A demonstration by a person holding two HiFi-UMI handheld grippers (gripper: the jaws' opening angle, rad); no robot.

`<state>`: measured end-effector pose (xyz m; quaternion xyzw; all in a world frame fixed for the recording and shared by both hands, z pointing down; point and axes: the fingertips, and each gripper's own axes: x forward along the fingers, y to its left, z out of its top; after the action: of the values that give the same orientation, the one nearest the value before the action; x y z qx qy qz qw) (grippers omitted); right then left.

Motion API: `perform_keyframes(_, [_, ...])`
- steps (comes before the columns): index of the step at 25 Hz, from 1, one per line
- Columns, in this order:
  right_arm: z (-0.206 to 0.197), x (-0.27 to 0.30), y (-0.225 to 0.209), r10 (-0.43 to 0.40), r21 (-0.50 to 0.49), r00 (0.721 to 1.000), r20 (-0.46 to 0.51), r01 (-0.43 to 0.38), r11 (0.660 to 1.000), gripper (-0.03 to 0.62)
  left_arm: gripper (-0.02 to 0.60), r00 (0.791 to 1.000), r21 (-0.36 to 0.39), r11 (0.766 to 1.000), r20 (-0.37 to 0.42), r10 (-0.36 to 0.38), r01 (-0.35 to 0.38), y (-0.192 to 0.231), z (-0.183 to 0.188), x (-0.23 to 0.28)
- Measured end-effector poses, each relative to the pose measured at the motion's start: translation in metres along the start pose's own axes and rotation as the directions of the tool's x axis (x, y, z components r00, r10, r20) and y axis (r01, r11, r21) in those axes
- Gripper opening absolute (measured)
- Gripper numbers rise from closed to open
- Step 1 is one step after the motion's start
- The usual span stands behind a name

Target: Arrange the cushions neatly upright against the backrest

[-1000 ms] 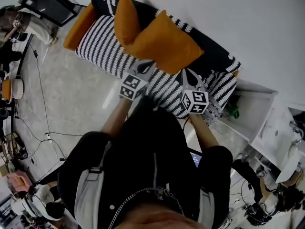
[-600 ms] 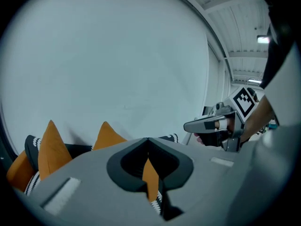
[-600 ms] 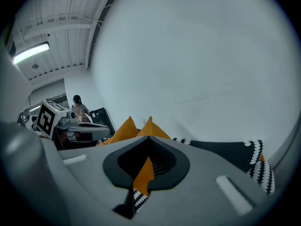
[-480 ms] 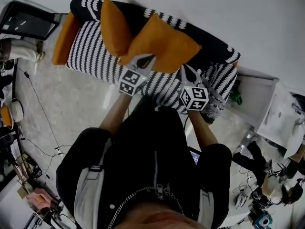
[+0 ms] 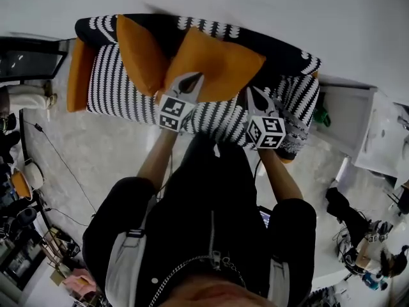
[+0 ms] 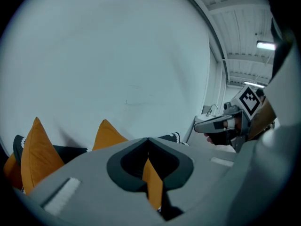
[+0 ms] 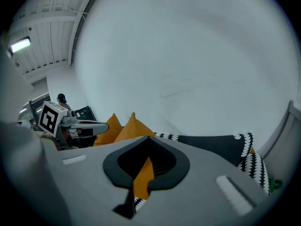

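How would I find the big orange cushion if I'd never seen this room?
Find the black-and-white striped sofa by the white wall. Two orange cushions lean on its backrest; take the right-hand cushion. It looks wider than the left-hand cushion, and the left gripper and right gripper sit at its bottom edge.

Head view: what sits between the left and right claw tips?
In the head view, the lower edge of the right orange cushion spans between the left claw and the right claw, with the striped sofa seat just below it.
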<state>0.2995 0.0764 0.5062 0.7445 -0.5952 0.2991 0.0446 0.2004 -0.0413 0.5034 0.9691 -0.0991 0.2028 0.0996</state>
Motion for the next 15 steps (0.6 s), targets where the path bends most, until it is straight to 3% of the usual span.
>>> perform_keyframes(7, [-0.003, 0.018, -0.045, -0.008, 0.058, 1.000, 0.003, 0.008, 0.998, 0.003, 0.018, 0.991, 0.038, 0.990, 0.012, 0.135, -0.136, 0.029, 0.022, 0.034])
perform_keyframes(10, [-0.009, 0.032, -0.060, -0.015, 0.085, 1.000, -0.008, 0.015, 0.996, 0.003, 0.135, 0.980, 0.045, 0.979, 0.005, 0.201, -0.201, 0.060, 0.032, 0.051])
perform_keyframes(15, [-0.011, 0.055, -0.085, -0.017, 0.156, 1.000, -0.006, 0.018, 0.988, 0.003, 0.231, 0.959, 0.054, 0.958, 0.001, 0.282, -0.282, 0.102, 0.047, 0.079])
